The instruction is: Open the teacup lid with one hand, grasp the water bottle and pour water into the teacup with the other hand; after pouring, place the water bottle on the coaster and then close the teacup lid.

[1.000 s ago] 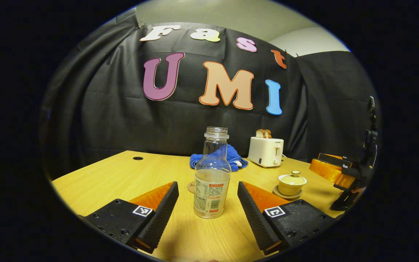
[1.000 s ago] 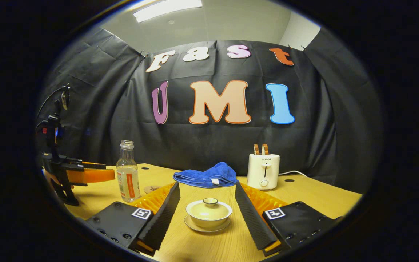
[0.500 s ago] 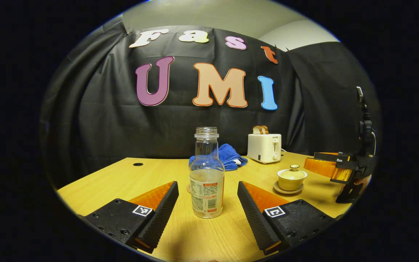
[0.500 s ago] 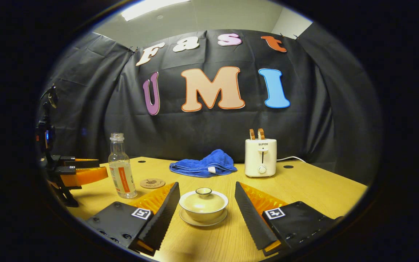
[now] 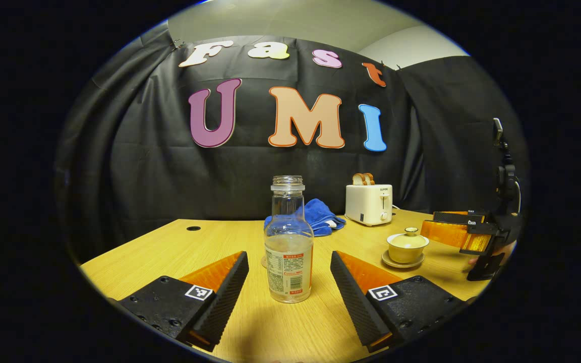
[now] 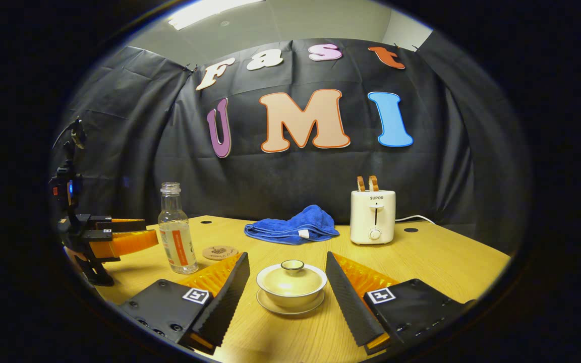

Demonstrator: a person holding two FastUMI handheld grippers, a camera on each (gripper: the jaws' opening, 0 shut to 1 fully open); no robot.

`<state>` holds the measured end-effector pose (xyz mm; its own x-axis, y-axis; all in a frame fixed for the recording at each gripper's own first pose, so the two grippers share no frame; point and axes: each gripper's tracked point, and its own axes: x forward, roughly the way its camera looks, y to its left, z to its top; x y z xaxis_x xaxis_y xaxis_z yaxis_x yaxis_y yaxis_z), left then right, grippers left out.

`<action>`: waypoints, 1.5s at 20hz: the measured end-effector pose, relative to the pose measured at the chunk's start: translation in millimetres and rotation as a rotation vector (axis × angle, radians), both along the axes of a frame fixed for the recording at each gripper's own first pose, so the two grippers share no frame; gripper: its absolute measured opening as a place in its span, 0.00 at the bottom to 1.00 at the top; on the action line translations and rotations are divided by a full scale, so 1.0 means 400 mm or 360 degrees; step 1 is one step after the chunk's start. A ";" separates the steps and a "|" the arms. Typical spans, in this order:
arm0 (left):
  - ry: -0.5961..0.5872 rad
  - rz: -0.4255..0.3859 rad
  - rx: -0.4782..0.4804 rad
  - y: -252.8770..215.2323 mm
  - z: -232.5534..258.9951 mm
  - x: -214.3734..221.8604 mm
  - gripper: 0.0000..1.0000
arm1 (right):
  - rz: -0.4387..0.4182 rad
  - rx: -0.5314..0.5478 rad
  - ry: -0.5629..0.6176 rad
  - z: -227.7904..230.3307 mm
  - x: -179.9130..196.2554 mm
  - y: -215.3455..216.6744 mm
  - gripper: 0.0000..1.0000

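Note:
A clear, uncapped water bottle (image 5: pixel 289 242) with a little water stands upright on the wooden table (image 5: pixel 179 252). My left gripper (image 5: pixel 289 287) is open with a finger on each side of the bottle's base, not touching it. The cream teacup (image 6: pixel 292 285) sits lidded on its saucer, its knobbed lid (image 6: pixel 292 265) in place. My right gripper (image 6: pixel 287 290) is open around the cup, both fingers apart from it. A round coaster (image 6: pixel 219 251) lies just behind the bottle (image 6: pixel 177 236). The left gripper (image 6: pixel 101 237) also appears at the far left of the right gripper view.
A blue cloth (image 6: pixel 293 229) lies crumpled at the back of the table. A white toaster (image 6: pixel 372 216) with two slices of bread stands to its right, its cord trailing off. The table (image 6: pixel 447 262) has small round holes near the back edge.
Both views shifted slightly. The right gripper edged closer to the teacup, which now sits a little deeper between its fingers. The bottle and cup have not moved.

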<state>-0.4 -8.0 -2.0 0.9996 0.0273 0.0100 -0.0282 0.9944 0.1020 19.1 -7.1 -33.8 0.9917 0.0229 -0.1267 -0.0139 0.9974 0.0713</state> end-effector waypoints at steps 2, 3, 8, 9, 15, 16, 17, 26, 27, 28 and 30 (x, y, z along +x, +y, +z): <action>-0.0002 0.0021 0.0000 0.007 -0.001 0.001 0.96 | 0.0027 0.0004 0.0004 -0.007 0.020 0.010 0.94; -0.0005 0.0026 0.0000 0.008 0.000 0.002 0.96 | 0.0029 0.0005 0.0011 -0.011 0.029 0.011 0.96; -0.0006 0.0036 -0.0001 0.011 -0.003 0.006 0.95 | 0.0053 -0.0001 0.0129 -0.049 0.084 0.018 0.96; -0.0006 0.0036 -0.0002 0.010 -0.003 0.004 0.95 | 0.0044 -0.0004 0.0143 -0.053 0.088 0.018 0.94; -0.0008 0.0035 -0.0001 0.011 -0.005 0.008 0.95 | 0.0004 -0.0014 0.0217 -0.077 0.119 0.005 0.51; -0.0009 0.0035 -0.0002 0.011 -0.006 0.008 0.95 | 0.0015 -0.0019 0.0260 -0.087 0.121 0.009 0.48; -0.0008 0.0035 -0.0001 0.012 -0.004 0.009 0.95 | 0.0028 -0.0022 0.0274 -0.088 0.118 0.014 0.46; -0.0009 0.0034 -0.0003 0.012 -0.009 0.011 0.95 | 0.0028 -0.0029 0.0254 -0.084 0.118 0.010 0.31; -0.0009 0.0034 -0.0004 0.011 -0.008 0.012 0.95 | 0.0021 -0.0025 0.0245 -0.081 0.117 0.010 0.31; -0.0009 0.0034 -0.0004 0.011 -0.010 0.011 0.96 | 0.0013 -0.0022 0.0231 -0.078 0.116 0.007 0.31; -0.0009 0.0029 -0.0003 0.010 -0.009 0.014 0.96 | -0.0006 -0.0021 0.0193 -0.068 0.111 -0.001 0.31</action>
